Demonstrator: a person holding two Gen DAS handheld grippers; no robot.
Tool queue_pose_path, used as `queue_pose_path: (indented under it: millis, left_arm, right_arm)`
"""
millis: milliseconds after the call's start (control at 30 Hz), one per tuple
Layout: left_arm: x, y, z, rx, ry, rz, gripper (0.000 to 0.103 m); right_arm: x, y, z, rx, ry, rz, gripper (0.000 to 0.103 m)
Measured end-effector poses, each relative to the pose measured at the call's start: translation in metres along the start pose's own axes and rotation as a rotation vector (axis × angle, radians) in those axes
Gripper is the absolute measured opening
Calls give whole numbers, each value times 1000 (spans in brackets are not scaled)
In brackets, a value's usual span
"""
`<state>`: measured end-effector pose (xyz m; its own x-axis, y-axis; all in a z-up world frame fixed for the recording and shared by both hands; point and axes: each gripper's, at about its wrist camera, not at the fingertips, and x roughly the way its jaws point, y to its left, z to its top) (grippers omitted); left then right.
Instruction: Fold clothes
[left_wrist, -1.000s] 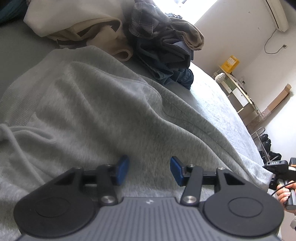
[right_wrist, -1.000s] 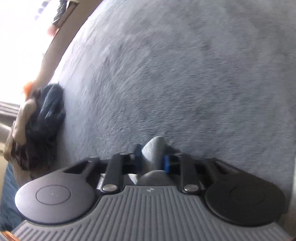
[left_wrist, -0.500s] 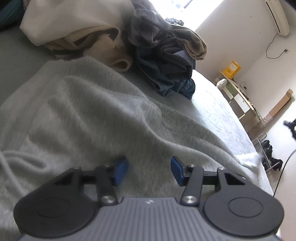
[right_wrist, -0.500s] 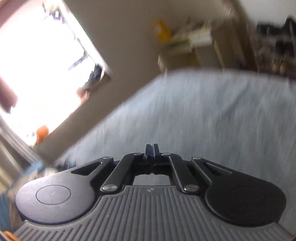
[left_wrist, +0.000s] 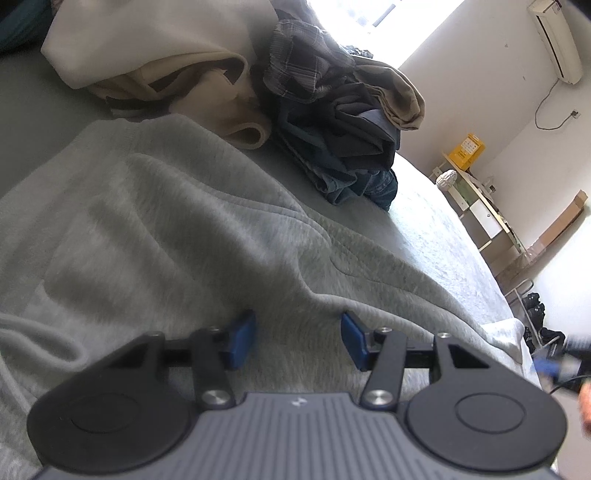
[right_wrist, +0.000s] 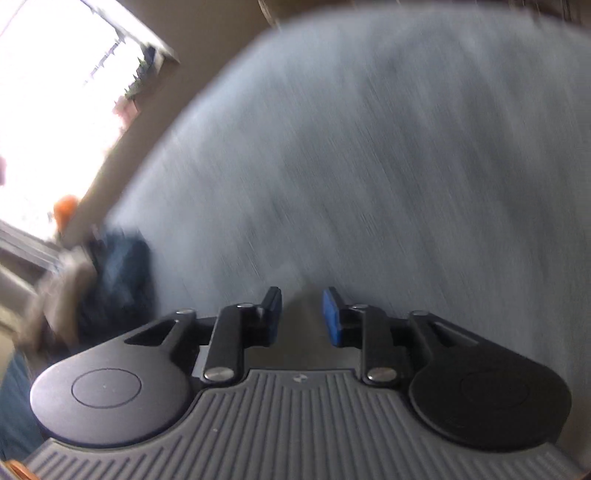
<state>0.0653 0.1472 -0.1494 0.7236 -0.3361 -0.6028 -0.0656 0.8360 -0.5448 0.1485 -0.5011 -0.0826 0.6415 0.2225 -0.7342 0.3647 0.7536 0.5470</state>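
- Grey sweatshirt (left_wrist: 192, 236) lies spread and rumpled on the bed (left_wrist: 436, 229), running from 9 to 3 o'clock directly ahead of the left gripper (left_wrist: 298, 338).
- Left gripper: jaws parted, empty, low over the fabric; the nearer tool.
- Right gripper (right_wrist: 301, 314): jaws parted, empty, over bare bed surface; view blurred.
- Heap of unfolded clothes (left_wrist: 332, 122) at 12 o'clock beyond the sweatshirt, not obstructing.

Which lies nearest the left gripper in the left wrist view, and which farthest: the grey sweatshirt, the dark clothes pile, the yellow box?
From the left gripper:
1. Grey sweatshirt, directly under and ahead of the open fingers.
2. Dark clothes pile, further up the bed, ahead and slightly right.
3. Yellow box, on the desk by the far wall, right.
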Motion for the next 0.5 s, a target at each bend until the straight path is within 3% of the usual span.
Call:
queue_pose_path:
  millis: [133,233,300,367,500]
  left_arm:
    - [-2,-3,0,-11,3,3,53]
    - [-7,-3,-1,-15,3,5,53]
    - [-9,-2,-2,-16,6,6,53]
    - [-11,-1,-3,-19,10,7,53]
    - [-14,-2,-4,-21,16,8,53]
  right_arm:
    - [-4,-22,-57,-107,82,-75,30]
    - [-4,-20,-80,-216,152,-27,33]
    - [1,-4,-92,-298,202,26,41]
    - [13,16,-102,-406,198,-5,44]
    - [34,47,-99,-439,157,32,45]
